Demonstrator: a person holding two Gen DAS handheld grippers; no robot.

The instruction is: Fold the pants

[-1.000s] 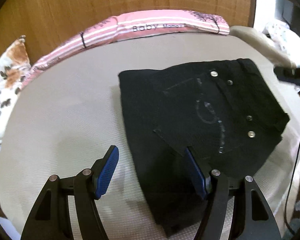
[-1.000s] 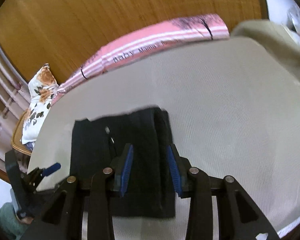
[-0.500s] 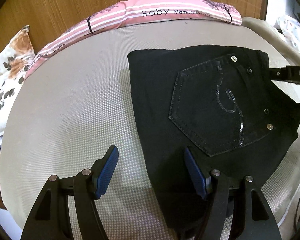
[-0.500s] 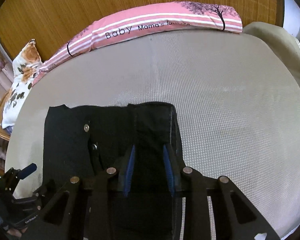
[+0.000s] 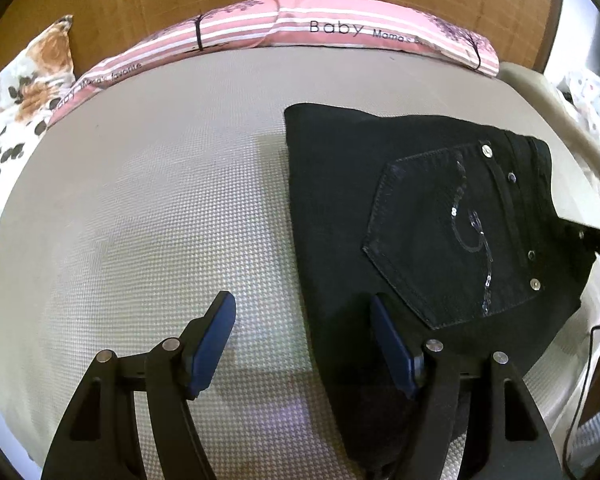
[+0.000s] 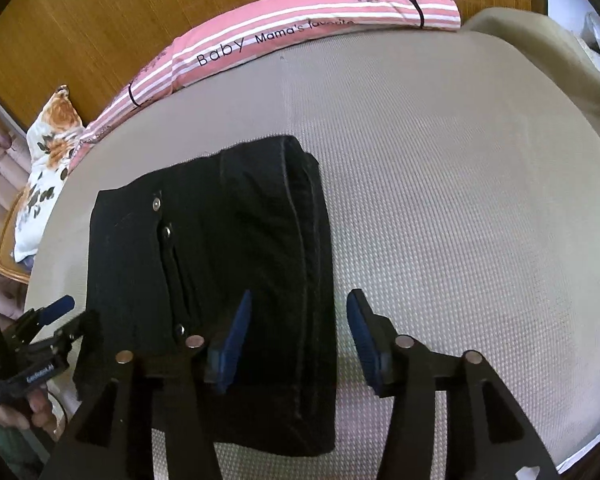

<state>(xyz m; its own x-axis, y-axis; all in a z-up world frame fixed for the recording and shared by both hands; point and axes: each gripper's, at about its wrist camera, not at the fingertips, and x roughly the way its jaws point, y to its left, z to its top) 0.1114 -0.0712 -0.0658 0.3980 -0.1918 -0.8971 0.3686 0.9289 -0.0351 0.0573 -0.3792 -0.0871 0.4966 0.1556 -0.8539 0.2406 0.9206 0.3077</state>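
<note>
The black pants (image 5: 420, 220) lie folded into a compact rectangle on the beige mattress (image 5: 160, 200), back pocket with sequin trim facing up. They also show in the right wrist view (image 6: 220, 260). My left gripper (image 5: 302, 336) is open, above the left edge of the pants, holding nothing. My right gripper (image 6: 298, 328) is open, straddling the right edge of the pants, holding nothing. The left gripper also shows at the lower left of the right wrist view (image 6: 56, 320).
A pink striped pillow (image 5: 300, 32) lies along the wooden headboard (image 6: 100, 20). A floral cushion (image 5: 24, 92) sits at the far left. A beige blanket (image 6: 540, 48) lies at the right. A black cable (image 5: 584, 380) hangs by the bed's right edge.
My right gripper has opened from a narrow gap and now stands wide over the pants' right edge. The left gripper stays open; both views have shifted slightly.
</note>
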